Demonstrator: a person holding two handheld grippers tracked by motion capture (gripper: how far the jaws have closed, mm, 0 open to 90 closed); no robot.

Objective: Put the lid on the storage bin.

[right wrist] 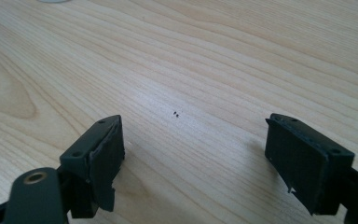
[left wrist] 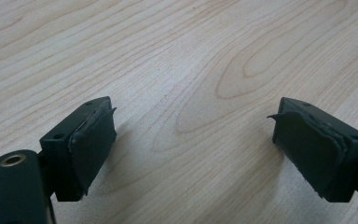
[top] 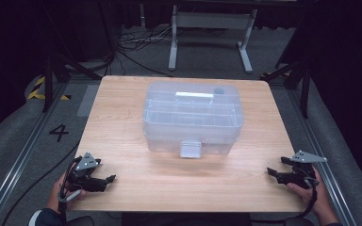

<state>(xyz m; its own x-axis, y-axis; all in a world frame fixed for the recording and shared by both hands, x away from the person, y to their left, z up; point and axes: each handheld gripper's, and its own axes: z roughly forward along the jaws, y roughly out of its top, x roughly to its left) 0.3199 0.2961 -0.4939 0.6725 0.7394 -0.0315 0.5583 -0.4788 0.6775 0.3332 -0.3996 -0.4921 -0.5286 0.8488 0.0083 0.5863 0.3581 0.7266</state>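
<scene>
My left gripper [top: 104, 180] sits at about 7 o'clock on the table [top: 136, 188], held in my left hand [top: 59, 193] near the front edge. Its jaws stand apart with nothing between them; in the left gripper view I see bare wood grain between the two black pads [left wrist: 93, 140], and the pad rubber curls a little at its top edge on both sides. The jaws point toward 3 o'clock, across the table.

My right gripper [top: 273, 173] sits at about 5 o'clock, held in my right hand [top: 311, 193] by the right front corner. Its jaws also stand wide apart and empty, pointing toward 9 o'clock. In the right gripper view two tiny dark specks [right wrist: 175, 113] lie on the wood ahead of the gap.

Outward from both, toward 12 o'clock, stands the box [top: 192, 117], a clear plastic case with its lid on, a white handle [top: 194, 95] on top and a latch [top: 190, 149] on the side facing me. It is at the middle of the table, well apart from both grippers and roughly midway between them. Beyond the table, at 12 o'clock, cables [top: 136, 44] lie on the grey floor beside a white frame [top: 207, 28].
</scene>
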